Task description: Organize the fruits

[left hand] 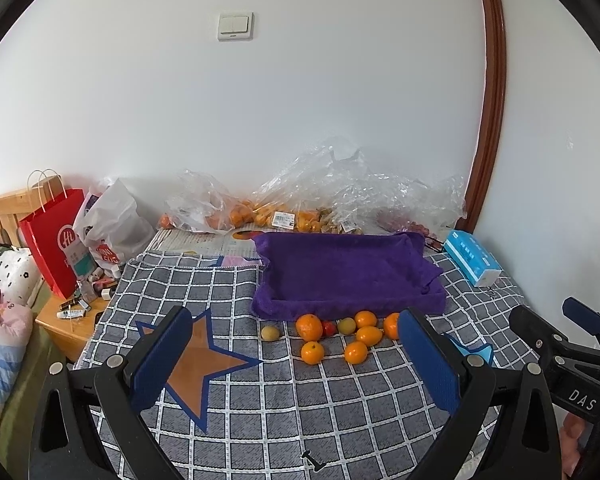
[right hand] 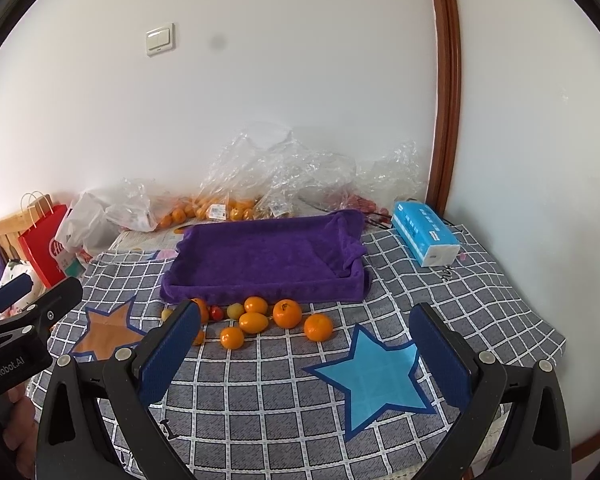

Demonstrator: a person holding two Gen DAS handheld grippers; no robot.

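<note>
Several oranges [left hand: 309,327] [right hand: 287,313], a small red tomato [left hand: 329,328] [right hand: 216,313] and two yellowish fruits [left hand: 270,333] [right hand: 235,311] lie in a loose cluster on the checked cloth. They sit just in front of an empty purple plush tray [left hand: 348,304] [right hand: 260,292]. My left gripper [left hand: 294,316] hovers open above the cloth, short of the fruit; its right finger hides part of one orange. My right gripper [right hand: 304,306] is also open with nothing in it, and its left finger covers the cluster's left end. Each gripper shows at the edge of the other's view.
Clear plastic bags [left hand: 300,208] [right hand: 240,200] holding more fruit lie against the wall behind the tray. A blue tissue pack [left hand: 472,256] [right hand: 424,232] sits at the right. A red paper bag [left hand: 56,240] and a cluttered wooden nightstand [left hand: 72,320] stand left of the bed.
</note>
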